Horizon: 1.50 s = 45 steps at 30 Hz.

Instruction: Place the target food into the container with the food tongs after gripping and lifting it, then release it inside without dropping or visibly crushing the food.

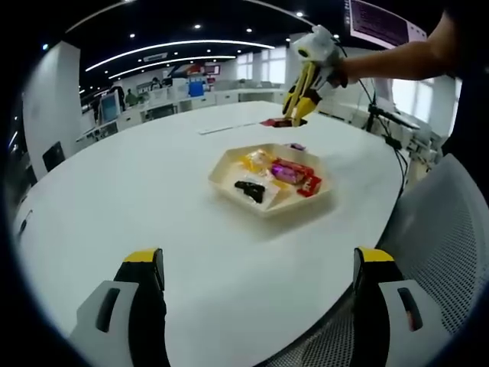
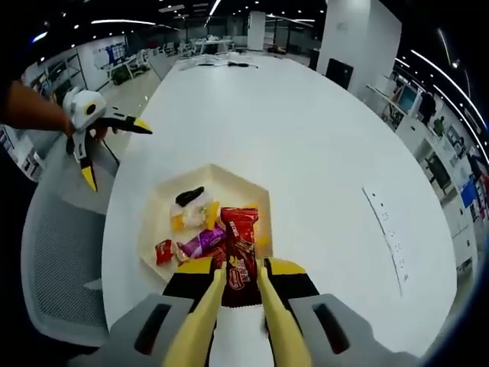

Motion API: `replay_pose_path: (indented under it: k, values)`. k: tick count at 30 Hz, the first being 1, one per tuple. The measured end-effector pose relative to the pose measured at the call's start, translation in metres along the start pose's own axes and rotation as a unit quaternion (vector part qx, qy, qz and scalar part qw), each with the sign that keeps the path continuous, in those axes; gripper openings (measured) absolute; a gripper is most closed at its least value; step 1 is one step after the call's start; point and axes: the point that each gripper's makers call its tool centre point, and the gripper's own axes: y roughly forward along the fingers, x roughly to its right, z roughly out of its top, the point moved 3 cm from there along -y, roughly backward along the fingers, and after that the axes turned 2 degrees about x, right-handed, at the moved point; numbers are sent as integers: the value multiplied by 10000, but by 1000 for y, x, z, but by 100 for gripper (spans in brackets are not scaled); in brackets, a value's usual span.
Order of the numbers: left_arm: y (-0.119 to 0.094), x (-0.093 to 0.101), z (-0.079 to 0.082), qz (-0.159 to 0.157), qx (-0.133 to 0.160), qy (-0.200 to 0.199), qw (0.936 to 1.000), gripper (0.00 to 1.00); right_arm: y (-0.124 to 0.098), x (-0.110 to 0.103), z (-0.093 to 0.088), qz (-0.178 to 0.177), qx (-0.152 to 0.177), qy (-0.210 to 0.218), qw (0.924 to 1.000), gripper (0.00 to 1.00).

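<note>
The right tool (image 2: 241, 294) is clenched around yellow plastic food tongs (image 2: 200, 325), and the tong tips pinch a dark red snack packet (image 2: 239, 277) from either side. The right gripper view shows the packet's long axis running straight away from the tool, its far end over the near rim of the cream hexagonal tray (image 2: 153, 222) and its near end over the white round bench (image 2: 306, 153). In the left gripper view the same right tool (image 1: 298, 107) hangs beyond the tray (image 1: 267, 205), held by a bare forearm (image 1: 397, 57) reaching in from the upper right, with the tongs (image 1: 303, 88) slanting downward and the packet (image 1: 276, 121) low over the bench (image 1: 137, 191) just past the tray's far edge.

The left tool (image 1: 256, 267) stands released, its jaws spread wide above the bench's near edge, grasping nothing. The right gripper view shows it (image 2: 114, 145) off the bench's edge over a grey mesh chair (image 2: 61, 252), gripped by a hand (image 2: 76, 126).

Inside the tray, the right gripper view shows a black wrapped sweet (image 2: 189, 196), a yellow wrapper (image 2: 195, 216), a purple foil bar (image 2: 200, 242), a small red sachet (image 2: 163, 251) and a larger red packet (image 2: 240, 222).
</note>
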Motion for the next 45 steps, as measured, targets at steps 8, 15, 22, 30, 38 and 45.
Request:
replay_pose_path:
  k: [8, 15, 22, 30, 38, 45]
  values:
    - [0, -1, 0, 33, -2, -24, 10000, 99, 12, 1, 18, 50, 41, -110, 9999, 24]
    - [-1, 0, 1, 32, -12, -28, 10000, 99, 19, -1, 36, 119, 103, -197, 9997, 24]
    - [0, -1, 0, 30, -18, -31, 10000, 99, 22, 0, 55, 147, 186, -287, 9993, 24]
    - [0, -1, 0, 33, -14, -28, 10000, 99, 22, -1, 60, 145, 184, -369, 9990, 24]
    - [-1, -2, 1, 53, 15, -48, 10000, 99, 27, -3, 57, 177, 148, -309, 9993, 24]
    - [-1, -1, 1, 21, 3, -35, 10000, 99, 26, -5, 63, 236, 283, -362, 9987, 28]
